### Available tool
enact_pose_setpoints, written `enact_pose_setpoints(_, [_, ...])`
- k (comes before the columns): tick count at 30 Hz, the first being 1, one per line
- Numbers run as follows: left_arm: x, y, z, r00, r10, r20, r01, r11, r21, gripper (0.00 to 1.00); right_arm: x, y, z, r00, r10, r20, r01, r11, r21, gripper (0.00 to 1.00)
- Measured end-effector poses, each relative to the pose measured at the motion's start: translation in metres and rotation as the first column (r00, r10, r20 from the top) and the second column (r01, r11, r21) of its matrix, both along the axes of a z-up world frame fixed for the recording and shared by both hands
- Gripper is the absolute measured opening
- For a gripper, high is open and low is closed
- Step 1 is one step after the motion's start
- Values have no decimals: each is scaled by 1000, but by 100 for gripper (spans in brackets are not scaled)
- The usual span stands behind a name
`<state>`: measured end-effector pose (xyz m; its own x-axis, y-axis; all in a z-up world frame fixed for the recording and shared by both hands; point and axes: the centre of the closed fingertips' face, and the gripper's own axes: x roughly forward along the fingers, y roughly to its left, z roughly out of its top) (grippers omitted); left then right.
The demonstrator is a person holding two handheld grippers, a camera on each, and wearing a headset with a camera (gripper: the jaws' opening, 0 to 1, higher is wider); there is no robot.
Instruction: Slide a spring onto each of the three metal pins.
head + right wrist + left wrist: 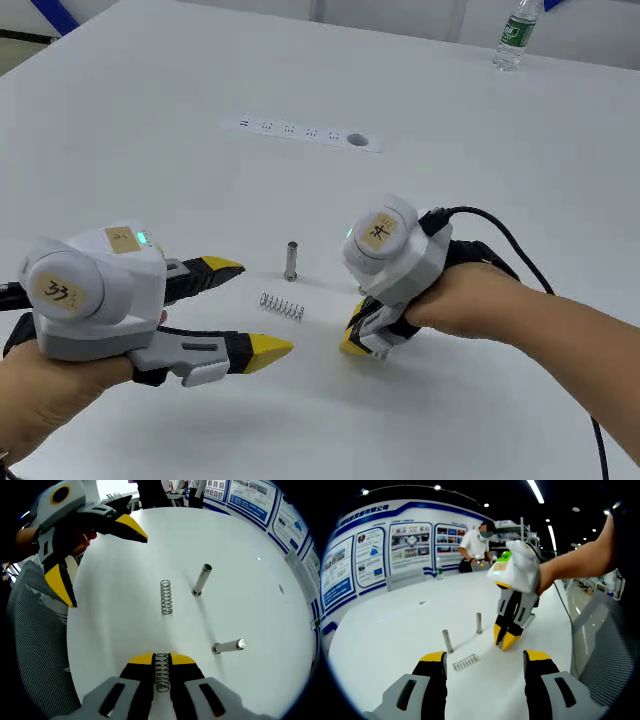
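Two metal pins stand upright on the white table: one [291,260] [448,641] [202,579] by a loose spring [281,305] [465,662] [166,597] lying flat, the other [479,623] [229,646] close to my right gripper. My left gripper [245,306] [485,656] is open, its yellow tips either side of the loose spring and just short of it. My right gripper [360,340] [161,657] points down at the table, shut on a second spring [161,672] held lengthwise between its tips. In the left gripper view, the right gripper [507,640] hangs tip-down beside the far pin.
A white power strip [300,131] lies further back on the table and a water bottle [518,35] stands at the far right. A black cable [520,250] trails from the right gripper. A person [479,545] stands beyond the table's far side.
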<state>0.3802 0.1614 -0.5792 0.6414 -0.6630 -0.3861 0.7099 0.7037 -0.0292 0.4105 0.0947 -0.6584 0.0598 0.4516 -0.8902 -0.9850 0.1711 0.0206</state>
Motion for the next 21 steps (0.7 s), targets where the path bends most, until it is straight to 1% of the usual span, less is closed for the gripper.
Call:
enact_pose_setpoints(6, [0,-12,-2,1000,-25,-12,25,1000,-11,62,6,-8,20,998,-51,27,50,997,56,12])
enact_pose_setpoints(9, [-1,-20,-2,999,-46,-12,46,999,-11,62,8,-8,33,996,-88,33,84,991,108,12])
enact_pose_setpoints(12, [-1,-27,-2,998,-65,-13,64,998,-11,61,9,-8,45,993,-115,38,108,983,150,12])
enact_pose_setpoints(15, [-1,-34,0,997,-79,-12,79,997,-17,60,10,-5,60,989,-147,36,136,968,209,12])
enact_pose_setpoints(17, [0,-38,1,996,-86,-11,86,996,-17,59,9,0,71,986,-168,20,157,953,260,12])
enact_pose_setpoints(18, [1,-39,2,996,-88,-11,88,996,-20,58,9,3,78,983,-181,8,171,942,290,12])
enact_pose_setpoints(19, [1,-41,3,996,-90,-11,90,996,-25,57,8,4,82,983,-183,-3,176,936,305,12])
enact_pose_setpoints(21, [2,-43,4,996,-92,-12,91,995,-31,55,6,7,91,982,-187,-9,179,925,334,12])
